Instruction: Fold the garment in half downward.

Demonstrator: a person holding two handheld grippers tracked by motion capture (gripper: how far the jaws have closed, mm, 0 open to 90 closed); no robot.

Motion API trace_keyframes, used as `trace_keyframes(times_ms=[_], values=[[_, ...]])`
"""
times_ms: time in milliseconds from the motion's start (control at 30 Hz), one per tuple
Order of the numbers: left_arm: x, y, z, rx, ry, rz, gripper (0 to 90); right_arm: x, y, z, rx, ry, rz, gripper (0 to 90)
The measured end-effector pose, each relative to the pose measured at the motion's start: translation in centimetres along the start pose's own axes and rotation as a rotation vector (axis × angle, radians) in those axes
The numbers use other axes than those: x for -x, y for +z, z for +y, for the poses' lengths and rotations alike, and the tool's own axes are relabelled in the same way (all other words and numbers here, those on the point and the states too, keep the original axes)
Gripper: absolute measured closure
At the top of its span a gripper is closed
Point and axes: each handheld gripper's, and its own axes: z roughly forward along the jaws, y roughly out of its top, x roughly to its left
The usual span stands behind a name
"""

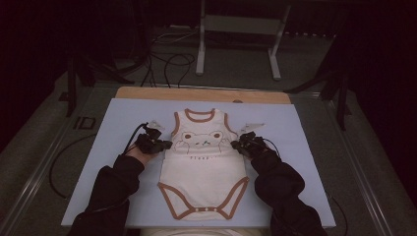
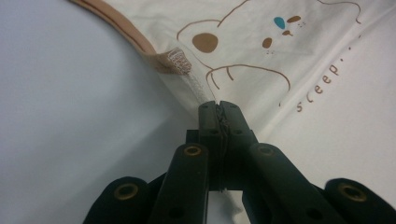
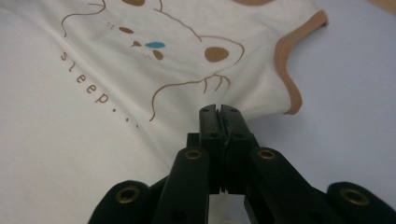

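Bodysuit [image 1: 204, 162] of cream cloth, sleeveless, lying flat and face up at the centre of the pale blue worktop [image 1: 305, 162], neck opening toward 12 o'clock and crotch toward 6 o'clock in the high view. Brown binding edges the neckline, both armholes and the two leg openings; small pale snaps sit along the bottom band. The chest carries a line-drawn bear face in brown, with solid brown ear spots, a blue nose patch and small claw strokes, and beneath it the word "sleep" followed by dots.

Left tool [image 1: 166, 145] meets the garment's side edge at about 9 o'clock of the bear print, just below the armhole. In the left gripper view, the left tool [image 2: 218, 106] has its jaws together, and a thin fold of the side seam is pinched between them; stitching and the turned armhole binding lie just beyond the tips, toward 11 o'clock.

Right tool [image 1: 236, 145] meets the opposite side edge at about 3 o'clock of the print. In the right gripper view, the right tool [image 3: 219, 109] also has its jaws together at the cloth's edge, below the armhole, which curves away at 2 o'clock; whether any cloth lies between the jaws cannot be told.

Dark sleeves enter from 6 o'clock on either side of the garment.
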Motion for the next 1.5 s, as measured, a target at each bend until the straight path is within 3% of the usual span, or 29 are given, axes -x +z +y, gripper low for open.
trace_keyframes(times_ms=[233, 467, 700, 900, 1233, 1500], values=[[0.4, -1.3, 0.6, -0.006, 0.024, -0.002, 89.8, -0.6, -1.5, 0.5, 0.015, -0.033, -0.004, 89.2], [0.9, -2.5, 0.7, 0.007, 0.029, -0.045, 89.7, -0.6, -2.8, 0.3, 0.02, -0.034, 0.015, 89.1], [2.1, -3.4, 0.6, -0.003, 0.078, -0.042, 89.6, -1.4, -4.1, -0.2, 0.035, -0.046, 0.029, 89.2], [3.2, -4.3, 0.2, -0.004, 0.108, -0.05, 89.6, -2.2, -5.0, -0.8, 0.043, -0.05, 0.033, 89.2], [4.0, -5.0, -1.0, -0.009, 0.115, -0.06, 89.6, -3.6, -6.4, -2.1, 0.055, -0.037, 0.056, 89.1], [4.6, -5.0, -1.9, -0.02, 0.124, -0.066, 89.6, -5.0, -7.3, -3.0, 0.051, -0.07, 0.064, 89.1]])
